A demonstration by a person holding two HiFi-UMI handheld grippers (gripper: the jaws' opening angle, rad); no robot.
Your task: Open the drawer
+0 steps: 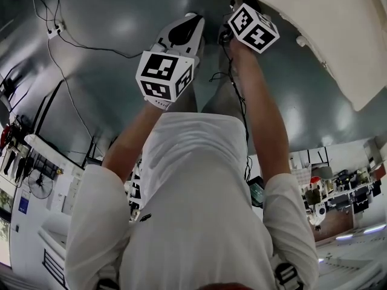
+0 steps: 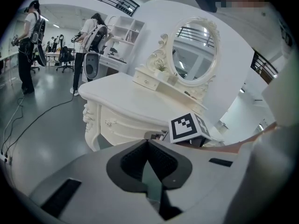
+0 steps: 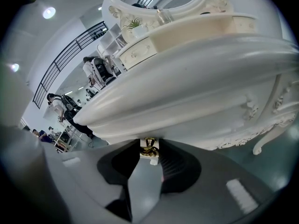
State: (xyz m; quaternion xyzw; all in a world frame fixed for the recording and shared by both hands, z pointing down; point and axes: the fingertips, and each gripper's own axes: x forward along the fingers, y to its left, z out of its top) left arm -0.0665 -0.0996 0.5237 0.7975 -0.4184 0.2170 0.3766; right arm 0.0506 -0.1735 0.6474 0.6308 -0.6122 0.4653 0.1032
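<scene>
Drawer (image 3: pixel 201 111) closed, long axis left-right | right fingers (image 3: pixel 175 164) grip its gold knob (image 3: pixel 149 149) | left fingers (image 2: pixel 163 162) together

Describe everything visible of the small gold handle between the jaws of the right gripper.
The gold handle is a small, shiny, brass-looking piece with a thin neck and a rounded, ornate end. It comes out of the white front of the dressing table, under the table's overhanging edge. It sits at the tips of the right gripper, whose dark pads stand on either side and seem to press on it. Its finer shape is too small to tell.
</scene>
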